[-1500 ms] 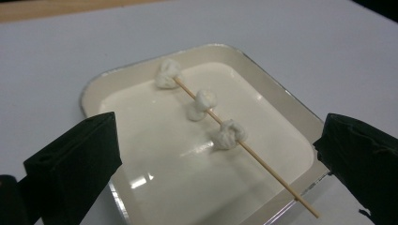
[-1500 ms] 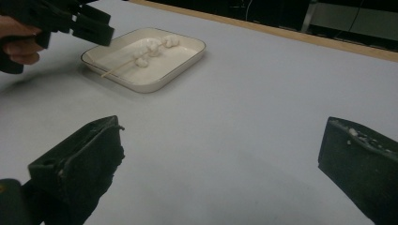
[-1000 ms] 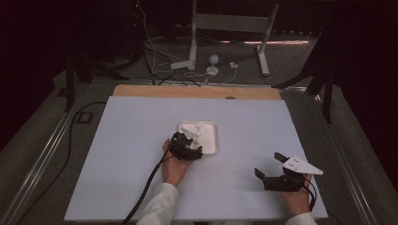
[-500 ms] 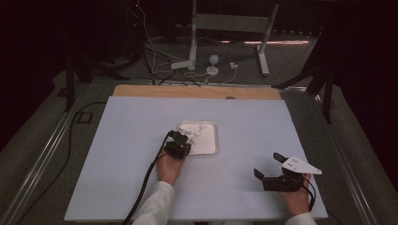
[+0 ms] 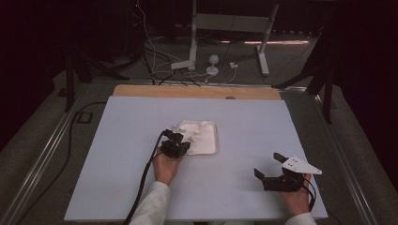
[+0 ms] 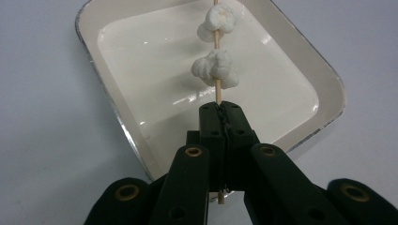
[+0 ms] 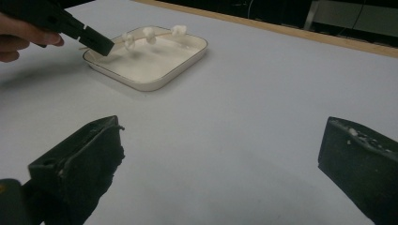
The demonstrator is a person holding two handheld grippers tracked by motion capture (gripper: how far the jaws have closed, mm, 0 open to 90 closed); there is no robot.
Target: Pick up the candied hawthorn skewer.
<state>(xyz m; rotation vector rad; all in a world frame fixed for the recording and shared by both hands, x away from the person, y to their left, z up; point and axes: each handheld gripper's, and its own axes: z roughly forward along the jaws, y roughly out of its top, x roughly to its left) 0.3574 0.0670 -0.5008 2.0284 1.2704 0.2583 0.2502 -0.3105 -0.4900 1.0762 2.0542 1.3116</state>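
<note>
Left gripper view: jaws pinch a thin wooden skewer (image 6: 217, 91) threaded with white marshmallows (image 6: 216, 69).

The person's left hand (image 5: 167, 168) reaches in from the near edge of the table (image 5: 117, 187), sleeve to the wrist, carrying the left gripper (image 5: 180, 143) toward the middle of the surface; its jaws are pressed together on a thin wooden skewer (image 6: 217, 91) (the stick runs on past the tips). Toward the near right corner, the right hand (image 5: 295, 199) holds the right gripper (image 5: 268, 165) low over the surface, jaws spread wide apart, nothing between them, pointing toward the table's left side.
</note>
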